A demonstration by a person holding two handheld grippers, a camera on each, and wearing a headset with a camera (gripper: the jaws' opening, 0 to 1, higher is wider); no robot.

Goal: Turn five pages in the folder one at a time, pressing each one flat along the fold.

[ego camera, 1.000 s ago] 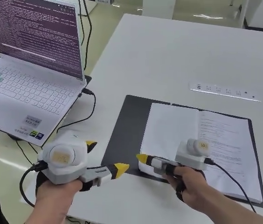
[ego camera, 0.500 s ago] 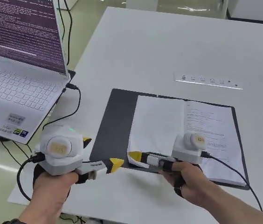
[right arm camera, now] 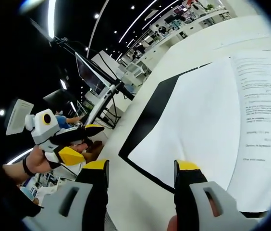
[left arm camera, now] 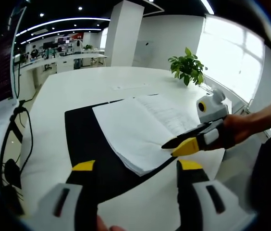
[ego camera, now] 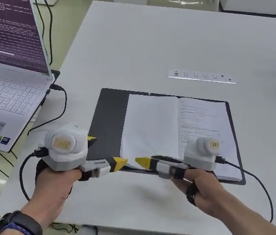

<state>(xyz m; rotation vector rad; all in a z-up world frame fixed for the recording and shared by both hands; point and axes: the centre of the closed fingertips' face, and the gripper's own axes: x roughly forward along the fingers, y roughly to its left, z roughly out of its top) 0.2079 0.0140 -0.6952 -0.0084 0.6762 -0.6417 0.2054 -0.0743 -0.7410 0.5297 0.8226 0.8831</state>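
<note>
The folder (ego camera: 109,122) lies open and flat on the white table (ego camera: 128,39). Its black cover is exposed on the left, with a blank-faced page (ego camera: 148,127) left of the fold and a printed page (ego camera: 201,125) right of it. The right gripper (right arm camera: 141,166) is held low at the folder's near edge, pointing left toward the near corner of the blank-faced page. Its own view shows the jaws spread, with nothing between them; whether a tip touches the paper cannot be told. The left gripper (left arm camera: 136,166) is held just off the folder's near-left corner, pointing right — its jaws are likewise spread and empty. In the head view the yellow tips of the two grippers sit just beside each other, not touching. A laptop (ego camera: 6,73) stands open to the left of the folder, and a power strip (ego camera: 201,77) lies on the table beyond it.
</note>
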